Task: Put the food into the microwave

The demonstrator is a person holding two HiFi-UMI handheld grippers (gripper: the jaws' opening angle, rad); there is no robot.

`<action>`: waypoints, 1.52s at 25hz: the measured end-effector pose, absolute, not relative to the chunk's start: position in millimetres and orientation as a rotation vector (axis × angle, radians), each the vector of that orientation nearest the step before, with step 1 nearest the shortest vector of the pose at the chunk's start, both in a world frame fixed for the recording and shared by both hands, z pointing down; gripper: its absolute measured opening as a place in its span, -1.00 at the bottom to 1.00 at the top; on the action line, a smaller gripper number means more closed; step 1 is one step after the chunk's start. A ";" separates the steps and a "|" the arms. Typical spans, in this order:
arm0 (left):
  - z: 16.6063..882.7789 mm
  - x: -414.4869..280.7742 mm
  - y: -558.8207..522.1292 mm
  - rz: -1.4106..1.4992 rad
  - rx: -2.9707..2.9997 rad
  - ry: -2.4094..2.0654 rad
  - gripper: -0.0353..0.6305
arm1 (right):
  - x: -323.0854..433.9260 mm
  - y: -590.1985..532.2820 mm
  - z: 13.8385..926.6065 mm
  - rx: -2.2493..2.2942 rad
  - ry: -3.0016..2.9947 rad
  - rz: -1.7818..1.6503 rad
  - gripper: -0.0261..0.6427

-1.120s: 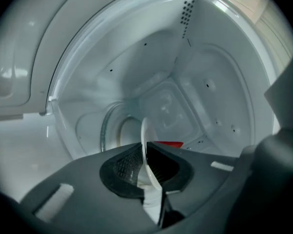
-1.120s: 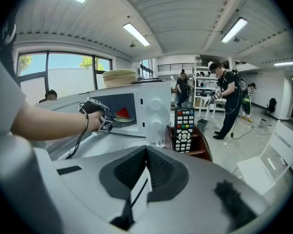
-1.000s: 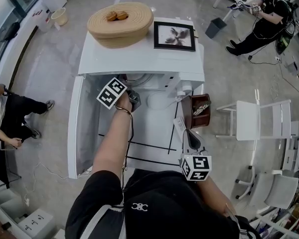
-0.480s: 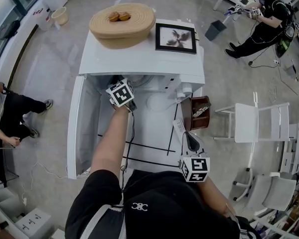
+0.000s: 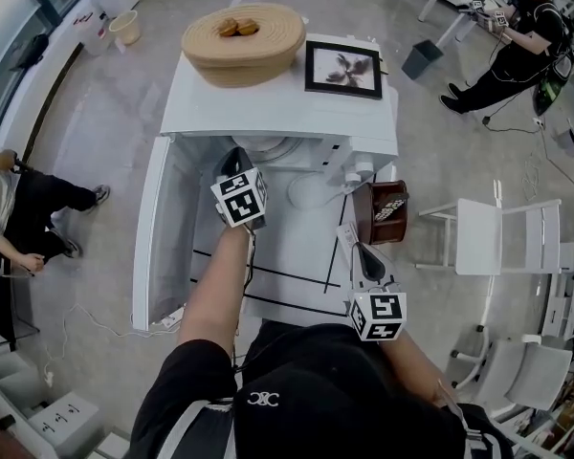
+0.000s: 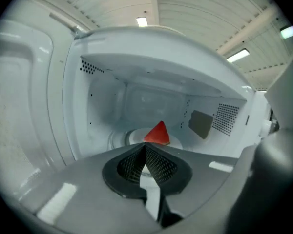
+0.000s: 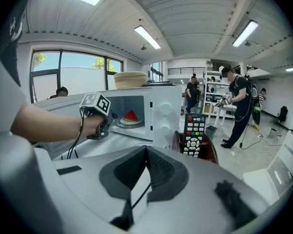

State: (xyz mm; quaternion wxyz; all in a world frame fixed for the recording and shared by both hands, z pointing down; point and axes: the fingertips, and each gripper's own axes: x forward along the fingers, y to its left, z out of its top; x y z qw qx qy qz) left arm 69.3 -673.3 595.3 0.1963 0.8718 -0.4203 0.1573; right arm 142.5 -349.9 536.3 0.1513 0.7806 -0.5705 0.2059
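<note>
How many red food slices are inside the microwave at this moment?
1. The red slice sits on the turntable plate inside the microwave, just beyond the left gripper. The gripper hides the cavity's near floor, so more could lie there.

The person is wearing a black short-sleeved top [image 5: 316, 390] with a small white logo [image 5: 258, 399], while the grey left gripper [image 5: 232, 156] and right gripper [image 5: 365, 256] are each carrying a black-and-white marker cube [image 5: 240, 197], a thin black cable [image 5: 250, 256] trailing behind the left one.

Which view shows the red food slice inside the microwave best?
The left gripper view: the red slice sits close, straight ahead inside the microwave, only its base hidden. The right gripper view shows it small; the head view hides it.
</note>
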 end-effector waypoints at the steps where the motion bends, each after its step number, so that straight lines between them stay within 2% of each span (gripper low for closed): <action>1: 594.2 67.1 -664.1 0.459 2.460 -1.160 -0.87 | 142.0 -351.5 535.0 2.235 -1.654 0.586 -0.90; 13: 559.6 40.8 -546.1 0.457 2.450 -1.019 -0.87 | 137.7 -347.9 512.4 2.208 -1.869 0.536 -0.90; 23: 527.9 50.8 -413.9 0.531 2.550 -0.899 -0.87 | 126.2 -340.0 509.9 2.095 -2.012 0.506 -0.90; 38: 520.8 36.9 -384.6 0.549 2.577 -0.984 -0.87 | 117.6 -339.3 508.2 2.004 -2.140 0.521 -0.90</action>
